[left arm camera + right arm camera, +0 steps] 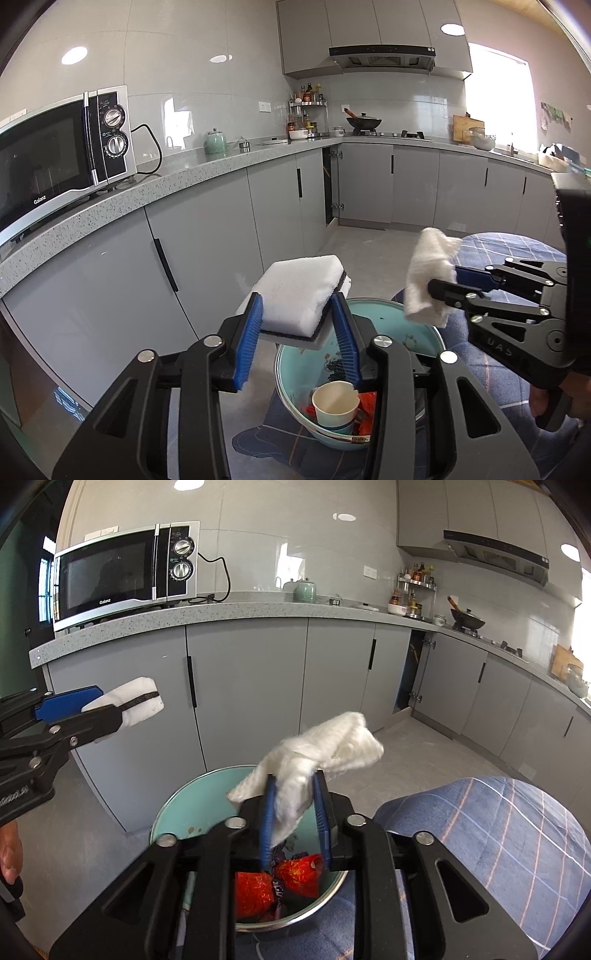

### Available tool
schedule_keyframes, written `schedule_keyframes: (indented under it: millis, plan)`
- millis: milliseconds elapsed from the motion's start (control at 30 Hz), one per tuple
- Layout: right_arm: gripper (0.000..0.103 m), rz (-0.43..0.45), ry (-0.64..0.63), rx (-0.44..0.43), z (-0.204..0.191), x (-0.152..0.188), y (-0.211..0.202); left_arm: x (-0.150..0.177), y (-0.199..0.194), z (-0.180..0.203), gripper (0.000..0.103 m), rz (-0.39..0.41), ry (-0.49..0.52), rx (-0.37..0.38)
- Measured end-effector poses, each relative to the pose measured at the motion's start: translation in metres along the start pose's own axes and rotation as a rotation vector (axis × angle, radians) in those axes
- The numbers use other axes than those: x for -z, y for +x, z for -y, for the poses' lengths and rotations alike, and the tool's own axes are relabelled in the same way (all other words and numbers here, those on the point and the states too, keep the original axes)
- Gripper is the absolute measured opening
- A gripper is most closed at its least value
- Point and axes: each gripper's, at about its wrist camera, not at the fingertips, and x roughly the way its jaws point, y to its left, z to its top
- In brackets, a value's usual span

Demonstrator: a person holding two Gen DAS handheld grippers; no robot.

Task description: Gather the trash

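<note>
My left gripper [297, 306] is shut on a white sponge [295, 288] with a dark scrub layer and holds it tilted in the air above a teal bowl [399, 332]. In the bowl lie a paper cup [334, 402] and red wrappers [255, 890]. To the right, my right gripper [293, 779] pinches a crumpled white cloth [325, 749] at its fingertips, over the bowl's [184, 805] far side. The right wrist view shows the left gripper [110, 705] and the sponge [136, 698] at the left, higher than the bowl.
The bowl rests on blue checked fabric [498, 830]. Grey cabinets under a speckled counter [177, 173] run behind it, with a microwave [55, 158] at the left. One cabinet door [330, 184] in the corner stands open. A person's hand [7, 853] shows at the left edge.
</note>
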Motion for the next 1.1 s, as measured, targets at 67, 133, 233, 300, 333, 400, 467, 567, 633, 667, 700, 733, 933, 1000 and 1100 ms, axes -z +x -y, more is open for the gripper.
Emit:
schedule_keyframes:
  millis: [67, 133, 233, 300, 333, 400, 467, 567, 633, 667, 700, 733, 933, 1000, 1100]
  plan:
    - [0.044, 0.006, 0.007, -0.001, 0.002, 0.002, 0.002, 0.001, 0.001, 0.001, 0.052, 0.001, 0.001, -0.008]
    - [0.044, 0.000, 0.019, 0.003, 0.004, 0.004, 0.004, 0.003, 0.003, 0.002, 0.061, -0.002, 0.000, -0.003]
    - [0.046, 0.004, 0.043, 0.020, 0.008, 0.007, 0.001, 0.006, 0.005, 0.004, 0.067, -0.010, 0.009, -0.012]
    - [0.048, 0.009, 0.063, 0.039, 0.010, 0.009, -0.003, 0.006, 0.005, 0.003, 0.068, -0.008, 0.005, -0.014]
    - [0.048, 0.010, 0.072, 0.041, 0.011, 0.009, -0.004, 0.006, 0.004, 0.002, 0.068, -0.008, 0.006, -0.017]
    - [0.048, 0.017, 0.089, 0.041, 0.014, 0.010, -0.011, 0.006, 0.003, 0.000, 0.068, -0.008, 0.001, -0.016]
    - [0.052, 0.027, 0.088, 0.046, 0.012, 0.009, -0.016, 0.005, 0.001, 0.001, 0.068, -0.003, 0.002, -0.016]
    - [0.056, 0.049, 0.084, 0.059, 0.010, 0.007, -0.028, 0.004, -0.003, 0.002, 0.068, 0.006, 0.006, -0.014]
    - [0.058, 0.068, 0.095, 0.060, 0.009, 0.006, -0.039, 0.003, -0.006, 0.003, 0.072, 0.016, 0.008, -0.015]
    - [0.059, 0.074, 0.100, 0.066, 0.008, 0.006, -0.043, 0.004, -0.008, 0.004, 0.073, 0.020, 0.008, -0.013]
    - [0.059, 0.079, 0.103, 0.075, 0.007, 0.006, -0.049, 0.004, -0.009, 0.004, 0.074, 0.024, 0.010, -0.011]
    - [0.059, 0.084, 0.105, 0.080, 0.007, 0.006, -0.053, 0.004, -0.011, 0.005, 0.074, 0.028, 0.013, -0.012]
    - [0.063, 0.125, 0.123, 0.121, 0.006, 0.012, -0.092, 0.002, -0.028, 0.001, 0.087, 0.070, -0.001, -0.013]
    - [0.063, 0.138, 0.119, 0.134, 0.005, 0.013, -0.102, 0.000, -0.033, 0.001, 0.087, 0.080, 0.002, -0.008]
    - [0.067, 0.162, 0.108, 0.172, 0.004, 0.013, -0.120, -0.002, -0.042, 0.004, 0.091, 0.098, 0.005, 0.002]
